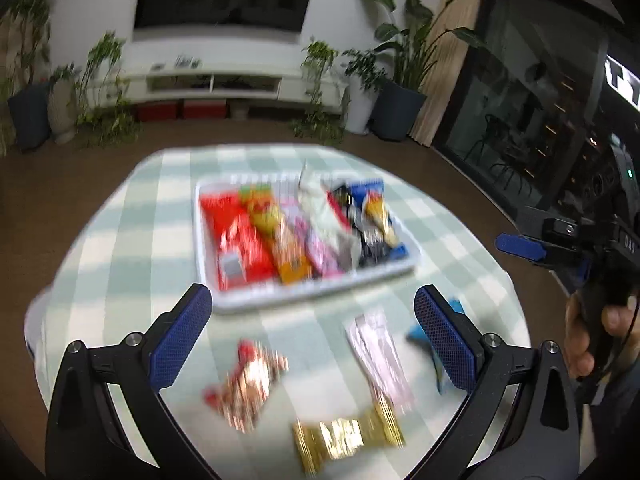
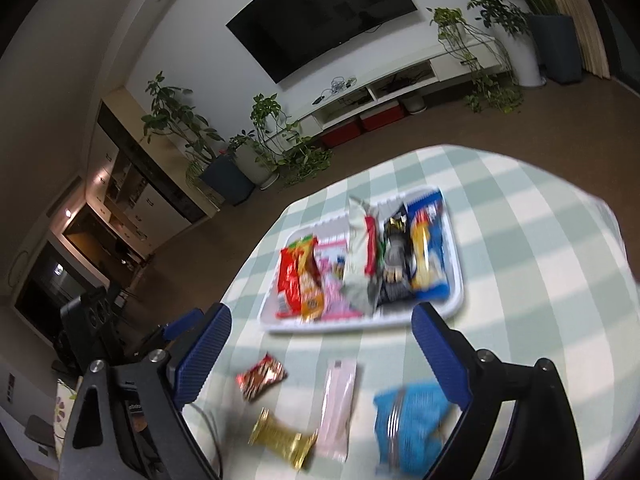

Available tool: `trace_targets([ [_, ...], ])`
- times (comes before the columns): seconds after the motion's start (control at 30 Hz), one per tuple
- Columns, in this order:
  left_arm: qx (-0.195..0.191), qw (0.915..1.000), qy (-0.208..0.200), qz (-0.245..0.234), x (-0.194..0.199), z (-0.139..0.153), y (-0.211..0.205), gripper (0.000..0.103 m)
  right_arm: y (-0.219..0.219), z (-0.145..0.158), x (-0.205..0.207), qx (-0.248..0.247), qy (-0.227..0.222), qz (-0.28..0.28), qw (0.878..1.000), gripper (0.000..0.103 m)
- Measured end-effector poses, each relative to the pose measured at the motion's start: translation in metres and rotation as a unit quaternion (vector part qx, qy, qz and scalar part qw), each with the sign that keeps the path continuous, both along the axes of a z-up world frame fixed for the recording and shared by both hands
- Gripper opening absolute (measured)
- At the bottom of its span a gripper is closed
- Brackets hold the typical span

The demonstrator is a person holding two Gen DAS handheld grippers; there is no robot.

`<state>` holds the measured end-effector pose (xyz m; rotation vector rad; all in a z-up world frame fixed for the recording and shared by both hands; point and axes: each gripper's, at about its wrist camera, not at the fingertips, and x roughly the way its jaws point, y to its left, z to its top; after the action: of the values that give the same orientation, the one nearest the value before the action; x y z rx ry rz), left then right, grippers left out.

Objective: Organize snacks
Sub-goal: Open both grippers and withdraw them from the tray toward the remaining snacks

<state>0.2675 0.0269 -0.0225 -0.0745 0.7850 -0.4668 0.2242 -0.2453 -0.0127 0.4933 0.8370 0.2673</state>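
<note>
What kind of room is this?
Most likely a home living room: a big dark TV hangs above a low white media shelf, potted plants stand along the wall, and snacks lie on a checked tablecloth.

Wall-mounted television [image 2: 324,12], white low cabinet [image 1: 224,82], potted plants [image 1: 404,60], checked tablecloth [image 2: 540,240]

From my left wrist view, the tray [image 1: 240,300] sits on the table [image 1: 120,240], its packets [image 1: 280,232] lying side by side in a row. Before the tray, nearer me, four loose snacks lie on the cloth: a crumpled wrapper [image 1: 244,384] to the left, a twisted candy [image 1: 348,436] nearest, a long sachet [image 1: 380,352] right of it, and a bag [image 2: 408,424] farthest right. Behind the table, a TV cabinet [image 1: 224,84] stands against the wall, plants [image 1: 400,52] on either side.
</note>
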Motion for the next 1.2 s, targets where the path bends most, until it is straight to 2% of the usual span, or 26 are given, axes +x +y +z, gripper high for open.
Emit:
trace_targets([
  [0.1,-0.007,0.9992,0.035,0.016,-0.025,-0.014,0.01,0.103,0.0,-0.007,-0.03,0.002,-0.002,-0.004,1.0,0.094],
  [0.3,0.008,0.9986,0.052,0.004,-0.079,-0.04,0.019,0.103,0.004,-0.029,-0.086,-0.003,0.013,-0.014,1.0,0.094],
  [0.4,0.002,0.9982,0.059,-0.004,-0.103,-0.05,0.021,0.103,0.007,-0.039,-0.109,-0.007,0.025,-0.015,1.0,0.094],
  [0.63,0.023,0.9966,0.074,-0.028,-0.121,-0.064,0.005,0.103,0.022,-0.055,-0.134,-0.031,0.043,0.0,0.999,0.094],
  [0.8,0.064,0.9917,0.069,-0.087,-0.116,-0.062,-0.015,0.103,0.027,-0.061,-0.141,-0.035,0.05,0.008,0.998,0.093],
  [0.93,0.102,0.9805,0.058,-0.158,-0.104,-0.056,-0.029,0.103,0.027,-0.062,-0.144,-0.032,0.053,0.014,0.998,0.094],
  [1.0,0.118,0.9719,0.051,-0.197,-0.097,-0.053,-0.036,0.103,0.027,-0.061,-0.145,-0.033,0.052,0.016,0.998,0.094],
  [1.2,0.188,0.9368,0.058,-0.289,-0.074,-0.062,-0.058,0.102,0.028,-0.063,-0.146,-0.021,0.059,0.023,0.998,0.094],
])
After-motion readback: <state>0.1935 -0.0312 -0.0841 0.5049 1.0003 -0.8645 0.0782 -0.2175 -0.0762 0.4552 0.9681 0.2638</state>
